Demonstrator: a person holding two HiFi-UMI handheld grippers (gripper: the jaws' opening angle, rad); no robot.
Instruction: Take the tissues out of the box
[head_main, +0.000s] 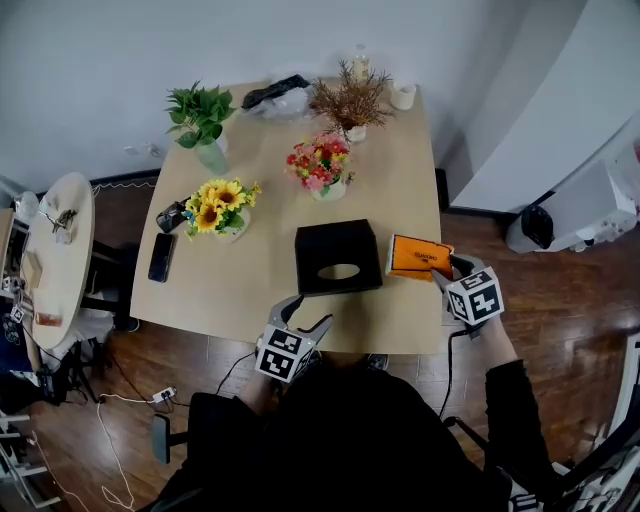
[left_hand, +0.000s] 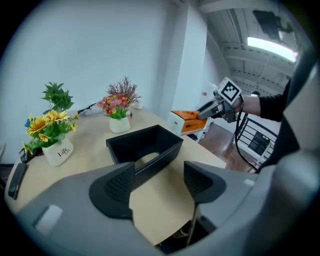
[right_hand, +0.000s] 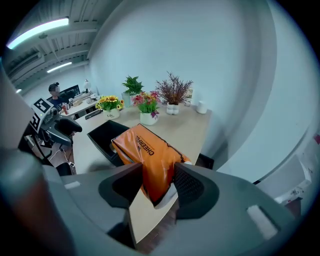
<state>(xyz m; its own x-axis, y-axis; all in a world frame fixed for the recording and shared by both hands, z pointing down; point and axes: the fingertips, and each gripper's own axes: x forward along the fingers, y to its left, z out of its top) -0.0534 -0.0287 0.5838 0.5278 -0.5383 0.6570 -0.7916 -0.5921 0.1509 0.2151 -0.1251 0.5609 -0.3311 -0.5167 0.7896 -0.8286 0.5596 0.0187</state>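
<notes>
A black tissue box (head_main: 338, 257) (left_hand: 145, 145) (right_hand: 107, 137) stands on the wooden table (head_main: 240, 290), near its front edge, with an oval slot showing in it. My right gripper (head_main: 447, 272) (right_hand: 157, 185) is shut on an orange pack of tissues (head_main: 419, 257) (right_hand: 150, 157) and holds it in the air just right of the box, over the table's right edge. In the left gripper view the pack (left_hand: 186, 119) hangs beyond the box. My left gripper (head_main: 305, 312) (left_hand: 160, 182) is open and holds nothing, at the table's front edge just before the box.
Behind the box stand sunflowers (head_main: 218, 208), red flowers (head_main: 320, 165), a green plant (head_main: 200, 120) and a dried plant (head_main: 350, 100). A phone (head_main: 161, 257) lies at the left, a white cup (head_main: 403, 96) at the far right corner. A round side table (head_main: 60, 250) stands further left.
</notes>
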